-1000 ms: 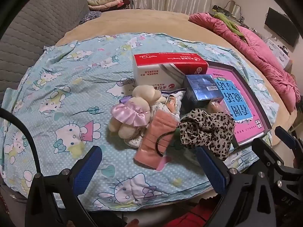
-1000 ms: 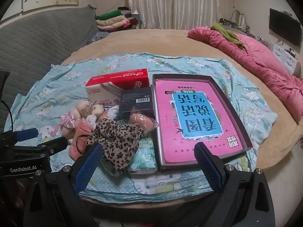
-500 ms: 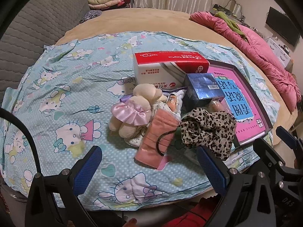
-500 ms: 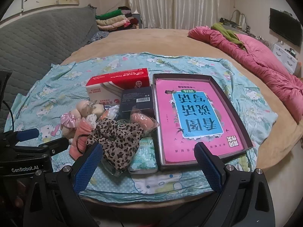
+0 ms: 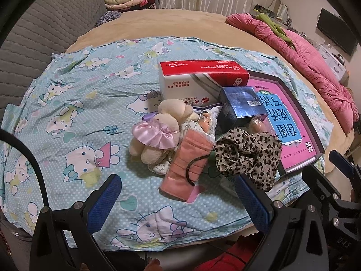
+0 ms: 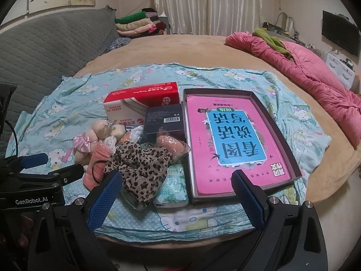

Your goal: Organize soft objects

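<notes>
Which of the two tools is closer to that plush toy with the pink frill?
Left. The left tool sits open just in front of the plush toy; the right tool, also open, faces the pink book.

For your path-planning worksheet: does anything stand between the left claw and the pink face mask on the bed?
Nothing visible does. The left claw is open and empty, and only bare cartoon-print sheet lies between it and the pink face mask. The leopard-print cloth lies off to the mask's right.
</notes>
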The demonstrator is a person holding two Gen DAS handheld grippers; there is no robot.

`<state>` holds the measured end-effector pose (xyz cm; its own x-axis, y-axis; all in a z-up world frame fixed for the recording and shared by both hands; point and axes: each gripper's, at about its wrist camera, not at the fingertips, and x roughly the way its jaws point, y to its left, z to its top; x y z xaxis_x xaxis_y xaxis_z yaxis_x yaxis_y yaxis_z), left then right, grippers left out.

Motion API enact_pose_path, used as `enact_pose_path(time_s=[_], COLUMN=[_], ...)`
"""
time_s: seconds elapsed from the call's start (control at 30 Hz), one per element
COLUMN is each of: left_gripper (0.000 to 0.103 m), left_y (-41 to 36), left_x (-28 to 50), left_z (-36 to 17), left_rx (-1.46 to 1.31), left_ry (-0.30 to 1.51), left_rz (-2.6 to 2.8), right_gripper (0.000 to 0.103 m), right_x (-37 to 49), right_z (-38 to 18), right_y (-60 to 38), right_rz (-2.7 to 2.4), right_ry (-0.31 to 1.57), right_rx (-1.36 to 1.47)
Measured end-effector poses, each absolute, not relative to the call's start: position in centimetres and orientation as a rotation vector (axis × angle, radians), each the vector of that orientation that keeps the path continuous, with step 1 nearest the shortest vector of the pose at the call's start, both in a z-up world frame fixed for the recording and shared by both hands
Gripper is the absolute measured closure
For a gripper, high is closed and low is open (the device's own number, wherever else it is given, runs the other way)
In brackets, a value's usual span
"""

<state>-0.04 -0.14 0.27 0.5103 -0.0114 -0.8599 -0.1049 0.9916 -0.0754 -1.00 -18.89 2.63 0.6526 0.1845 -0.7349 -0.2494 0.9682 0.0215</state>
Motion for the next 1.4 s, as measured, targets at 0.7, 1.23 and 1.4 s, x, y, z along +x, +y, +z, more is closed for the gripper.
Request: enact_pose_path(time_s=[0.7, 1.23, 1.4], left_gripper=[0.002, 0.002, 0.002], left_y=[0.5, 4.2, 5.5], left_x=[0.1, 0.7, 1.5], left_z=[0.1, -0.9, -1.3], left_rx=[-0.143, -0.224, -0.254], left_ry=[1.036, 1.040, 1.055], left_rz=[0.060, 0.113, 0.103], right_gripper=[0.006, 0.006, 0.006], right_x=[-1.0, -0.5, -0.2], right_z=[2.6, 1.5, 1.0], right_y=[-18.5, -17.4, -17.1], right_rz=[0.265, 0.307, 0.321], right_ry=[0.823, 0.845, 0.849], right_rx=[-0.101, -0.140, -0.148])
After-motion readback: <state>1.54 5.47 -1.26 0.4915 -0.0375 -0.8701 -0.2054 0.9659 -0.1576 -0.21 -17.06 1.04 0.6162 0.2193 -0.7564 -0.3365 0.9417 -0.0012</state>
